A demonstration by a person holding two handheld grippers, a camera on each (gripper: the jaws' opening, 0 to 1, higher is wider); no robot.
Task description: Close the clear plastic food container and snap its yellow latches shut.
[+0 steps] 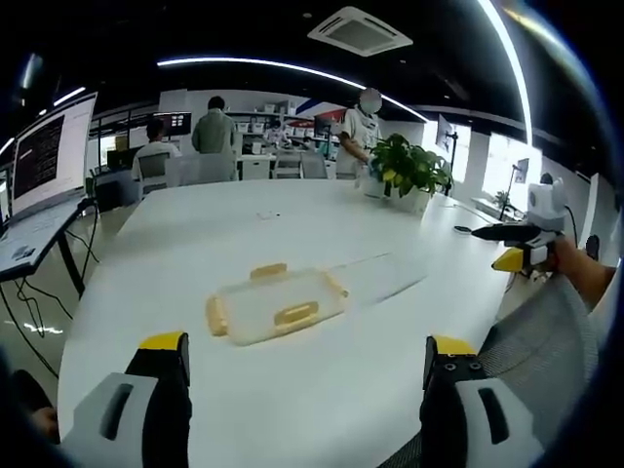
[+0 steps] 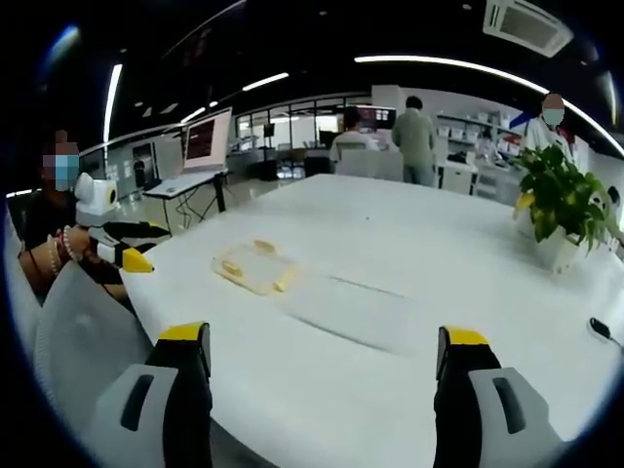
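A clear plastic piece with yellow latches lies flat on the white table, beyond and between my left gripper's jaws. A second clear, flat piece lies right beside it. My left gripper stands open and empty, short of both pieces. In the right gripper view the latched piece sits to the left and the plain clear piece nearer the middle. My right gripper is open and empty, well back from them. Each gripper shows in the other's view: the right gripper, the left gripper.
A potted plant stands at the table's far side. A small dark object lies near the table edge. A grey chair back is close on the right. A desk with a monitor and several people stand beyond the table.
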